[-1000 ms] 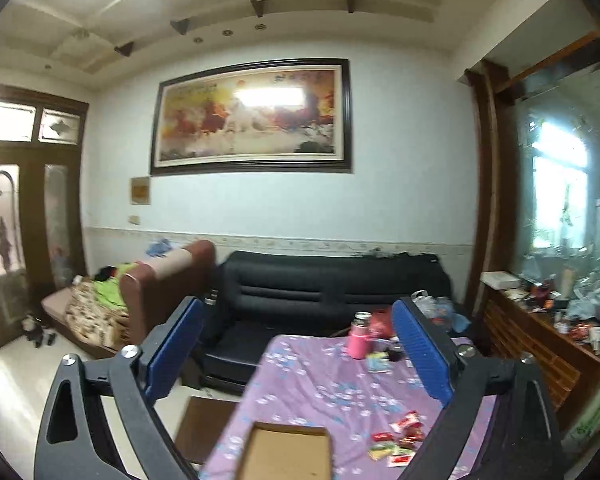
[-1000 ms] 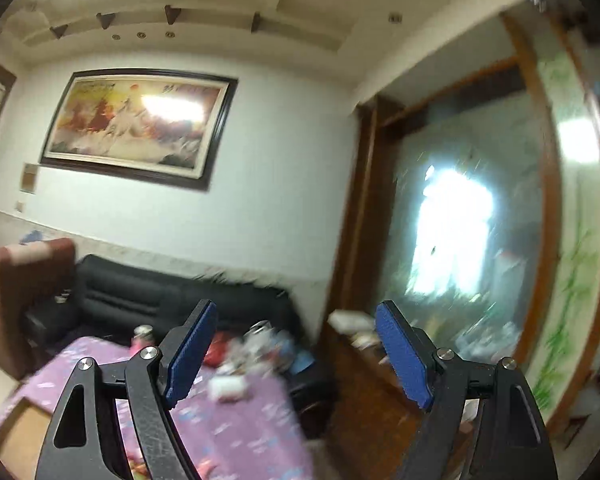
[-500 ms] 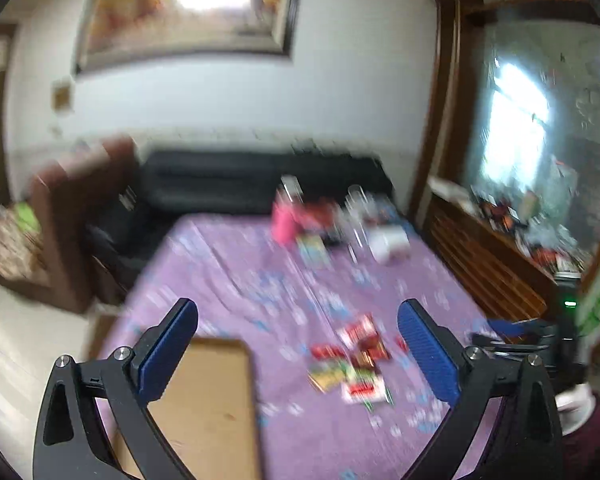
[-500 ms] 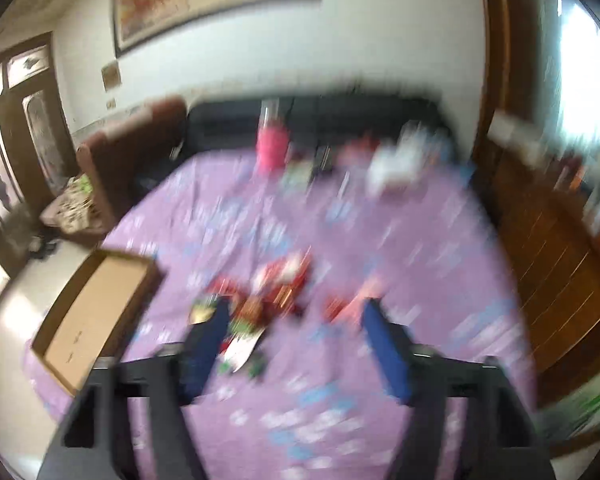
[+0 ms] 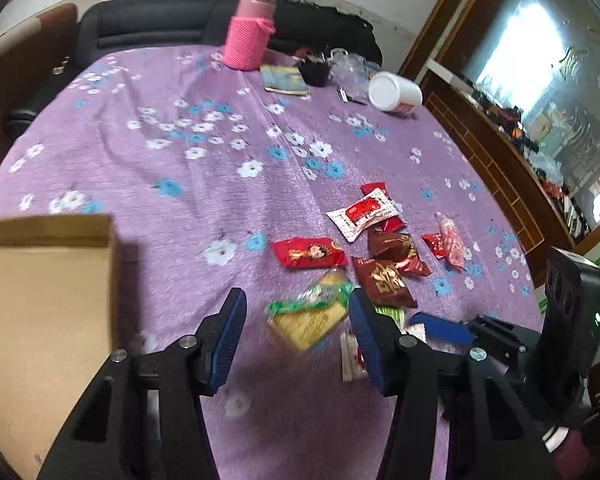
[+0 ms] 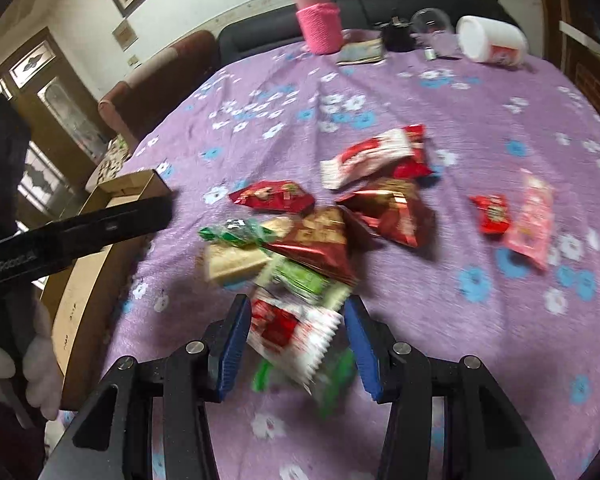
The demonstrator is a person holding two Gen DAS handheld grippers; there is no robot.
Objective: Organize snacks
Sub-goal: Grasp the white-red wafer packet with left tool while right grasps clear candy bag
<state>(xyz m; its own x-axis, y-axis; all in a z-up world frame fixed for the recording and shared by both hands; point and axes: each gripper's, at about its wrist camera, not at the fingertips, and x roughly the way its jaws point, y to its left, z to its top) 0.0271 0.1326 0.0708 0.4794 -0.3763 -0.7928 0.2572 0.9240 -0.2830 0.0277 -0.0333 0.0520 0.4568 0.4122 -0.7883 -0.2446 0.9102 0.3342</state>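
A pile of snack packets lies on the purple flowered tablecloth [image 5: 160, 168]. My left gripper [image 5: 296, 336] is open, its jaws on either side of a yellow packet with a green wrapper end [image 5: 308, 316]. My right gripper [image 6: 296, 344] is open around a red-and-white packet [image 6: 292, 336]. Red packets [image 5: 308, 252] [image 6: 272, 196], dark red foil packets [image 5: 384, 284] [image 6: 388, 212], a white-and-red packet [image 5: 364, 214] [image 6: 368, 158] and a pink packet [image 6: 530, 220] lie beyond. An open cardboard box [image 5: 40, 304] [image 6: 100, 248] sits at the left.
A pink knitted bottle [image 5: 248, 36], a booklet [image 5: 284, 78], a tipped white cup [image 5: 394, 92] and small items stand at the table's far end. A black sofa [image 5: 152, 20] lies beyond. A wooden cabinet [image 5: 500, 168] runs along the right.
Both grippers have tilted down from the room view and dropped close to the snack pile. Each now frames a packet between its open jaws.
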